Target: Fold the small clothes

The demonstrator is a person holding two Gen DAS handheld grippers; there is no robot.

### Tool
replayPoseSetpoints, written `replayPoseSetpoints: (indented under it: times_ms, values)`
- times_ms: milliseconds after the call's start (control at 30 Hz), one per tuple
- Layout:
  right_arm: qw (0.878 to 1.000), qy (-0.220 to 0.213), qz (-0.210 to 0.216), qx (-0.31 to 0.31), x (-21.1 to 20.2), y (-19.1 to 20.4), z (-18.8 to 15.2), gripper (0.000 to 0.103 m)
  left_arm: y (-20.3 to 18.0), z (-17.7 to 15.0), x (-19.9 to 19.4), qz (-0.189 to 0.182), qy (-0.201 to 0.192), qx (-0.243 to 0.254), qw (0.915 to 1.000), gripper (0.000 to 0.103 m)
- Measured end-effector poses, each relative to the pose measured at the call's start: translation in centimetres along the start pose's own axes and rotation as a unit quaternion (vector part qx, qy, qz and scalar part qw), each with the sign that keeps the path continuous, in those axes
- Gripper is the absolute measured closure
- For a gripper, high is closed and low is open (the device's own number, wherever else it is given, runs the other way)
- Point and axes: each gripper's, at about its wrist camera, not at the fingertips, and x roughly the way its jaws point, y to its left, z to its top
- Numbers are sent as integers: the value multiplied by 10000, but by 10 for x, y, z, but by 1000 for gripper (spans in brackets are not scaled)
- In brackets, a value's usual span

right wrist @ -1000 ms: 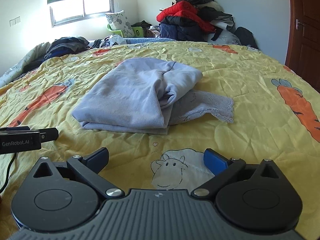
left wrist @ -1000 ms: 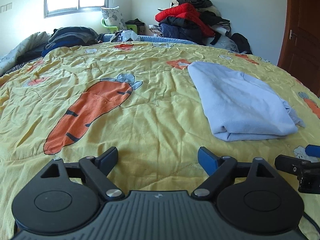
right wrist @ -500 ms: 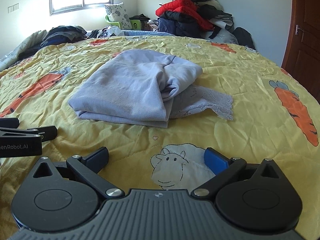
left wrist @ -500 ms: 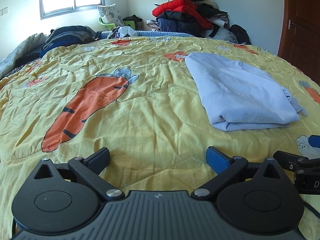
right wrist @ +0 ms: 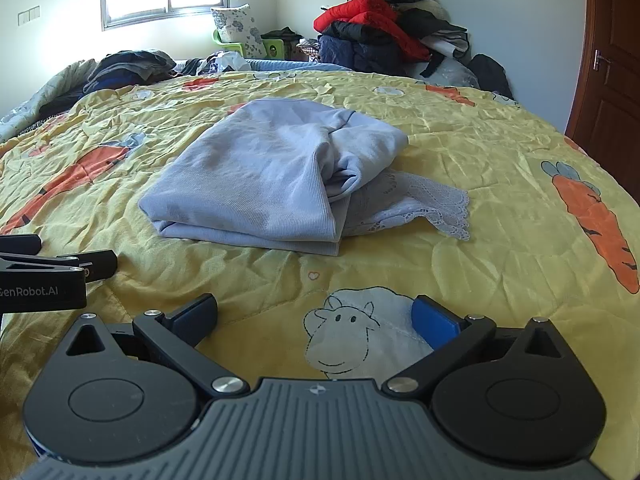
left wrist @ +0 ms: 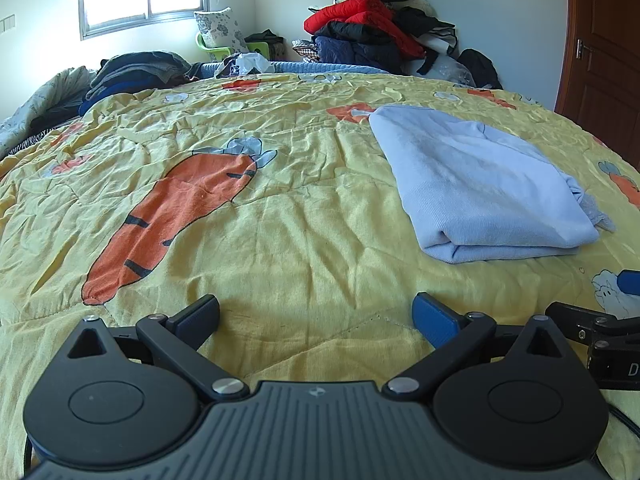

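both pairs of jaws stand spread wide with nothing between them; the left gripper (left wrist: 316,312) has only just finished opening. both grippers point down over the wrinkled yellow carrot-print quilt (left wrist: 304,240), the right gripper (right wrist: 314,312) above a printed sheep. the folded pale blue knit garment (right wrist: 260,172) lies ahead, clear of them, lace trim poking out. a heap of red and dark jackets (right wrist: 380,28) sits against the far wall.
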Motion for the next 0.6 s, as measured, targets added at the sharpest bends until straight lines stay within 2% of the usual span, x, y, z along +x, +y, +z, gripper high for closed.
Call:
replayPoseSetpoints:
  times_ms: [600]
  values:
    - [10000,2,-1,12,0,0,0,0,1,-1,0,-7,0,4,10000,0]
